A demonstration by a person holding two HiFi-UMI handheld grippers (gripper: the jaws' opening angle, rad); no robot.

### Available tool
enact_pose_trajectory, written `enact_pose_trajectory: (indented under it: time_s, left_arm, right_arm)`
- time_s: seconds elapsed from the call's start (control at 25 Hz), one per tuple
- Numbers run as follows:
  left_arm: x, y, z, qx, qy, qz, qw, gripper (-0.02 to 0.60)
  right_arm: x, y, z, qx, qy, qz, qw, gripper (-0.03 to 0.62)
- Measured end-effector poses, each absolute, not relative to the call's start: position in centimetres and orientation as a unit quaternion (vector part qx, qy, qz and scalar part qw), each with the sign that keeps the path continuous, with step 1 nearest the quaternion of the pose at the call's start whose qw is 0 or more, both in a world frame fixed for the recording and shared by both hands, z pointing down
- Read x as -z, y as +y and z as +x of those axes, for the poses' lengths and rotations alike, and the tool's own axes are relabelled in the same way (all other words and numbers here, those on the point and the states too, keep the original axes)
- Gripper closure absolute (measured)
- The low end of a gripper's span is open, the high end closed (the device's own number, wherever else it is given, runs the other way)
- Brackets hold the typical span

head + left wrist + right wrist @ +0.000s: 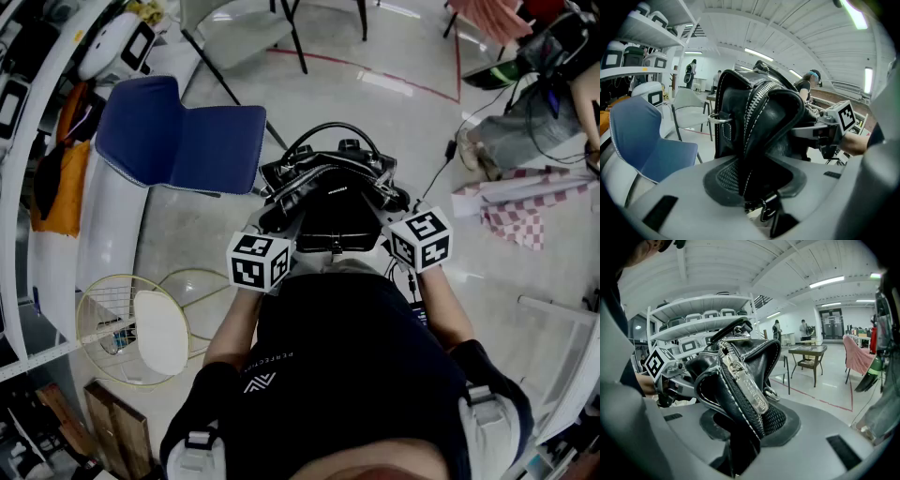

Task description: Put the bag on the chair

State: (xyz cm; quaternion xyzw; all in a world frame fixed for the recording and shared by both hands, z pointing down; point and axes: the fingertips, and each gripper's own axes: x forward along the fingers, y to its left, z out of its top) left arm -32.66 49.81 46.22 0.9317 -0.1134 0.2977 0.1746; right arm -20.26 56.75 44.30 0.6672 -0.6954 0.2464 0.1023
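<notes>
Left gripper (754,185), right gripper (743,427): jaws of each pinching black leather handbag (330,187) at opposite ends. Blue chair (178,141) far left, apart.

The black leather zipped bag (328,197) is held off the floor between 2 grippers, straight ahead of the person. The left gripper (278,228) clamps its left end and the right gripper (387,217) its right end. The blue shell-seat chair (178,141) stands left of the bag, apart from it. A round wire frame (94,319) lies on the floor nearer the person's left, and a red-checked cloth (514,220) lies on the floor to the right.
</notes>
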Motion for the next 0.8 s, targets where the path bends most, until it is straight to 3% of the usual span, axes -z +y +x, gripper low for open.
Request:
enact_pose_trajectory:
  time_s: [0.8]
  left_arm:
    - [-46.4, 51.0, -28.3, -0.294, -0.11, 0.935, 0.166, 0.449]
  right_arm:
    - [-44.4, 58.1, -15.9, -0.24, -0.689, 0.678, 0.092, 0.47]
